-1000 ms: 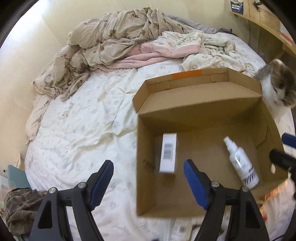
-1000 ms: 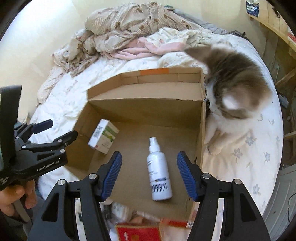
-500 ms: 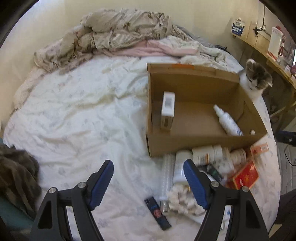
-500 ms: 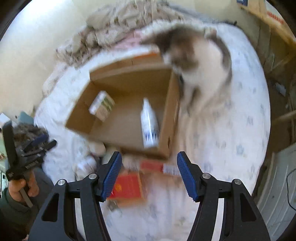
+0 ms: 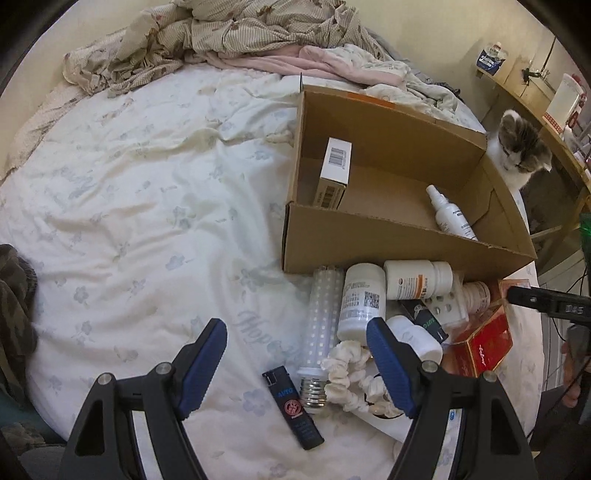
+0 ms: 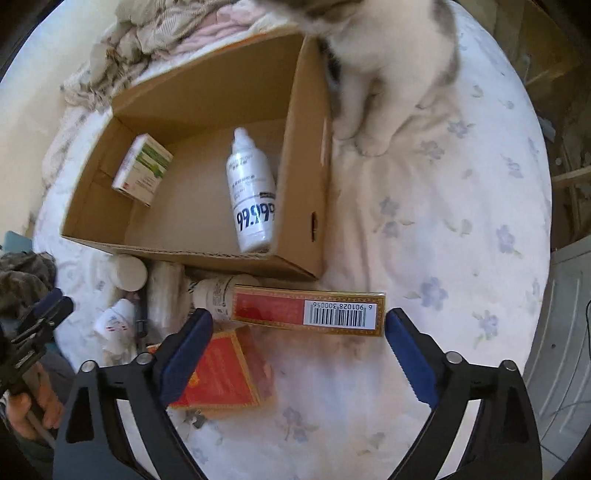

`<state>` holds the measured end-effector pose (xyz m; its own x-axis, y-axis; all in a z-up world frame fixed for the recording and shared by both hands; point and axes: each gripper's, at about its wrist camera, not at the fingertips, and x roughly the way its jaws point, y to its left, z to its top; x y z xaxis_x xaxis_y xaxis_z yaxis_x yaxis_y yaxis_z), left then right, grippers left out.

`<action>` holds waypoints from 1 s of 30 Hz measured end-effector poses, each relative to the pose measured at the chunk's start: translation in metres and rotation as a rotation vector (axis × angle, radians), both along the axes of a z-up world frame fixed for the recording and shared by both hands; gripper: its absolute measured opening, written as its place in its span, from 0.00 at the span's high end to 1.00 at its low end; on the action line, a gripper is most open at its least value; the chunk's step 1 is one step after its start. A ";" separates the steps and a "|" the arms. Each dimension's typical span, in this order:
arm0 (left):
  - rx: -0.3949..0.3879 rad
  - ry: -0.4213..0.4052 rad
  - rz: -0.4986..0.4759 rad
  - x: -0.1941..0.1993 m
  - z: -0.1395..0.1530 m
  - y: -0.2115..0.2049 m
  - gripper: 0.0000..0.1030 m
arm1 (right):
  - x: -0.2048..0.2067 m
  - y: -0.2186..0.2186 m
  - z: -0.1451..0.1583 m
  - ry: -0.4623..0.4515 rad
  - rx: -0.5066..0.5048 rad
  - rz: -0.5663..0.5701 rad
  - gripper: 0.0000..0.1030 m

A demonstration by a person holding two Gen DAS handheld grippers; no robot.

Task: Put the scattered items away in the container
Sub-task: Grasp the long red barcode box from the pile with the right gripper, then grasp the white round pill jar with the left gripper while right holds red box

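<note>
Bed sheet (image 5: 140, 206), white with a pale flower print, is filling most of both views, with rumpled bedding (image 5: 236, 33) lying at 12 o'clock.

Cardboard box (image 5: 388, 254) is sitting open on the sheet at about 1 o'clock in your left view. Inside it, a white carton with barcodes (image 5: 334, 171) is leaning at the box's left end and a white spray bottle (image 6: 252, 192) is lying flat toward the right wall.

Cat (image 6: 384, 70), white and grey, is standing just beside the box's right wall, at 12 o'clock in your right view.

Long red-and-gold carton (image 6: 308, 309) is lying crosswise outside the near wall, a squarer red box (image 6: 221, 376) just below it.

Loose pile is lying at the near wall: white pill bottles (image 5: 362, 299), an LED corn bulb (image 5: 321, 332), a cream scrunchie (image 5: 351, 380), and a black lighter (image 5: 293, 404) at 6 o'clock.

You are holding the left gripper (image 5: 297, 367) with fingers wide apart above the bulb and lighter, gripping nothing. Your right gripper (image 6: 297, 352) is likewise spread and empty, the long carton lying just ahead of its tips.
</note>
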<state>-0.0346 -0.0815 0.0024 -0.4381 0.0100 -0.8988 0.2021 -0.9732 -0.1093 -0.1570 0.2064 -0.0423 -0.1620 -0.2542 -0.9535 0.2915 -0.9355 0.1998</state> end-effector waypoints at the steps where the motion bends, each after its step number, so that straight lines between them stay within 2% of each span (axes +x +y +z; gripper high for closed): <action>1: -0.001 0.000 -0.001 0.000 0.000 0.000 0.24 | -0.002 -0.003 -0.006 0.002 0.025 0.000 0.04; 3: -0.006 0.000 -0.003 0.000 -0.001 0.000 0.24 | -0.007 -0.006 -0.014 -0.009 0.051 -0.012 0.04; 7: -0.013 -0.010 -0.007 -0.002 -0.004 0.000 0.24 | -0.016 0.001 -0.024 -0.049 0.012 -0.067 0.05; 11: -0.005 -0.021 -0.008 -0.003 -0.007 0.000 0.24 | -0.014 0.003 -0.018 -0.030 -0.001 -0.036 0.08; 20: -0.004 -0.028 -0.031 -0.006 -0.010 0.007 0.24 | 0.007 0.044 0.027 0.056 -0.089 -0.087 0.08; 24: 0.050 -0.014 -0.005 -0.007 -0.009 0.000 0.24 | 0.013 0.059 0.055 0.103 -0.176 -0.101 0.08; 27: 0.073 -0.017 0.055 -0.005 -0.010 -0.011 0.24 | 0.018 0.049 0.070 0.121 -0.261 -0.067 0.08; 30: 0.117 -0.011 0.087 -0.002 -0.010 -0.020 0.24 | 0.024 0.032 0.078 0.131 -0.294 -0.019 0.08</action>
